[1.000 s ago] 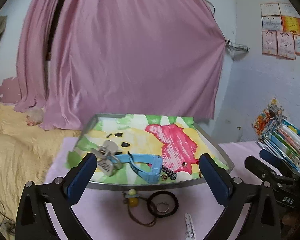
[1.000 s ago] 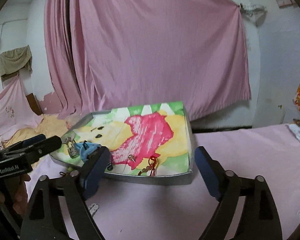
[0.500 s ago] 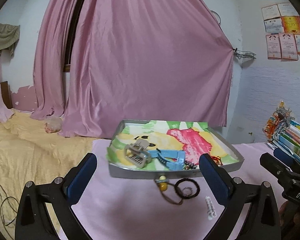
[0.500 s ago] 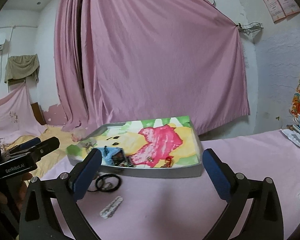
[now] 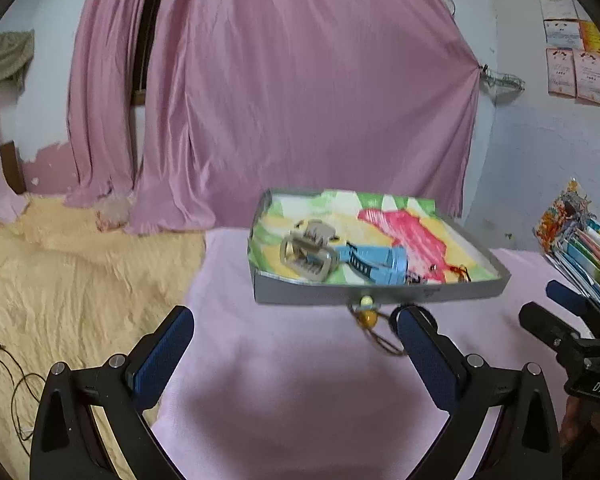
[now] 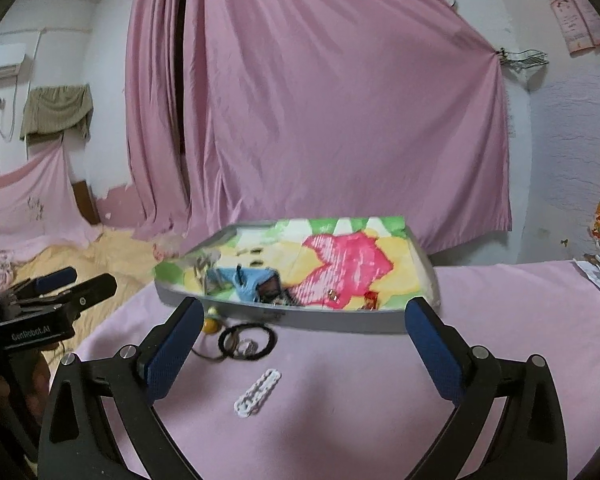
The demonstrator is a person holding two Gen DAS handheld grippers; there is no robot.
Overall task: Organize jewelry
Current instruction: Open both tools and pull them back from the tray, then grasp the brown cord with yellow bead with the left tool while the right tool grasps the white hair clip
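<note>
A grey tray point(image 5: 376, 294) point(image 6: 300, 314) lined with a colourful cartoon sheet holds a beige hair claw point(image 5: 308, 250), a blue hair clip point(image 5: 380, 266) point(image 6: 252, 282) and small beaded pieces point(image 6: 370, 300). On the pink cloth before it lie a yellow-bead cord point(image 5: 367, 318) point(image 6: 210, 324), a black hair tie point(image 6: 247, 342) with a ring inside, and a white chain clip point(image 6: 258, 392). My left gripper point(image 5: 294, 360) is open and empty, well short of the tray. My right gripper point(image 6: 300, 354) is open and empty above the white clip.
A pink curtain point(image 5: 300, 92) hangs behind the table. A yellow blanket point(image 5: 72, 280) lies to the left. A stack of colourful books point(image 5: 580, 240) stands at the right edge. The right gripper shows in the left wrist view point(image 5: 568, 332).
Both grippers have pulled back from the tray and risen. The left view has swung left, so the tray now sits further away and to the right. The items have not moved.
</note>
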